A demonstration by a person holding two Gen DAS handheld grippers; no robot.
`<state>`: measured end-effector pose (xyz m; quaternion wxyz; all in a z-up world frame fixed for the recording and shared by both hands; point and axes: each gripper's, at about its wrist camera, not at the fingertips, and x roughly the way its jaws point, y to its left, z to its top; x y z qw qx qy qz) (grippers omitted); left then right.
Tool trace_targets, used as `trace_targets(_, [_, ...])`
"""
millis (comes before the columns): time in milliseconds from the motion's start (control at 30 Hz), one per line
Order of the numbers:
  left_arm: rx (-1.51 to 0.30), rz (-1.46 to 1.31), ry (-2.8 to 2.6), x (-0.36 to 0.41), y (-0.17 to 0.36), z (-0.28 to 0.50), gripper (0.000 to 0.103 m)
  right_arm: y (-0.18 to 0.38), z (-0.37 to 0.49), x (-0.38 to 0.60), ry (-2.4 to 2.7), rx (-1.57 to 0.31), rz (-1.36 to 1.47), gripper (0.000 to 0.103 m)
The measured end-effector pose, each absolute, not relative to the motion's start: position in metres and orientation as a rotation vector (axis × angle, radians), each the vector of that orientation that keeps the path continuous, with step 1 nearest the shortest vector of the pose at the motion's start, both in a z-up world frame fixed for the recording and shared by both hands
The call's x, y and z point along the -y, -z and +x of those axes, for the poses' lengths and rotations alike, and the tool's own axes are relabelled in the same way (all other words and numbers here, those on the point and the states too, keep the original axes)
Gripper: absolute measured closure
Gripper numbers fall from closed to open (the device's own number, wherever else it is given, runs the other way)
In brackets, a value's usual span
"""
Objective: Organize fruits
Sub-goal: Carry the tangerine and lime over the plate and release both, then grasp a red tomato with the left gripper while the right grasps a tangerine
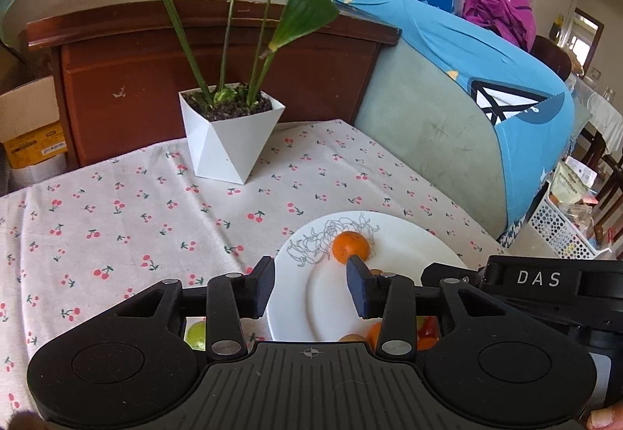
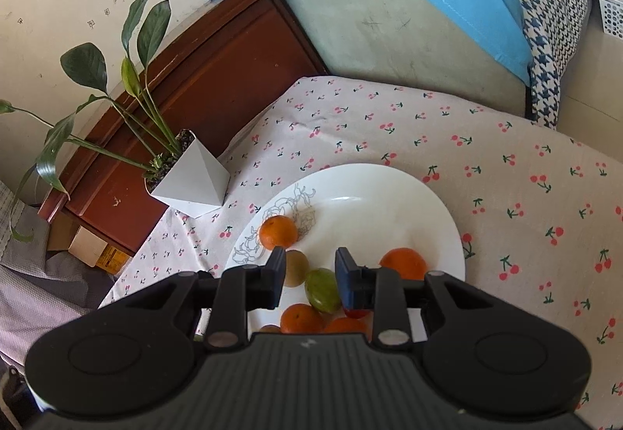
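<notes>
A white plate point(image 1: 397, 247) point(image 2: 373, 204) with a line drawing lies on the cherry-print cloth. An orange point(image 1: 350, 247) point(image 2: 278, 232) sits at its far left. In the right wrist view a kiwi point(image 2: 296, 267), a green fruit point(image 2: 321, 289), several more oranges point(image 2: 403, 262) and a red fruit point(image 2: 356, 312) crowd the plate's near side. My left gripper point(image 1: 310, 288) is open and empty above the plate. My right gripper point(image 2: 309, 278) is open, its jaws on either side of the green fruit, above it. A green fruit point(image 1: 194, 334) lies on the cloth under the left gripper.
A white faceted pot with a leafy plant point(image 1: 229, 134) point(image 2: 190, 180) stands on the table's far side. A dark wooden cabinet point(image 1: 218, 71) is behind it. A sofa with a blue cloth point(image 1: 486, 79) borders the table. The right gripper's body point(image 1: 545, 286) is beside the left one.
</notes>
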<state>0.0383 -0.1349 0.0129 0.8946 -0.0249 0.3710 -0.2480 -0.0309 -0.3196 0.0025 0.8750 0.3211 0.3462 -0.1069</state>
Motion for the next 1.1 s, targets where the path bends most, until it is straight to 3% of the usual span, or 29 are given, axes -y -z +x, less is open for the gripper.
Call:
trace_targets(467, [-0.807,0.0,0.355,0.073,-0.033,0.043,0.058,-0.006,-0.025,0.275,0.018,-0.74,0.539,0.071])
trace_targets(567, [-0.805,-0.022,0.313,0.055,-0.034,0.045,0.053,-0.005,-0.025,0.266,-0.032,-0.745,0.526,0.071])
trace_targets(1100, [-0.84,0.002,0.271,0.022,-0.007,0.049,0.053,0.01,-0.021,0.211,-0.226,-0.814,0.347,0.071])
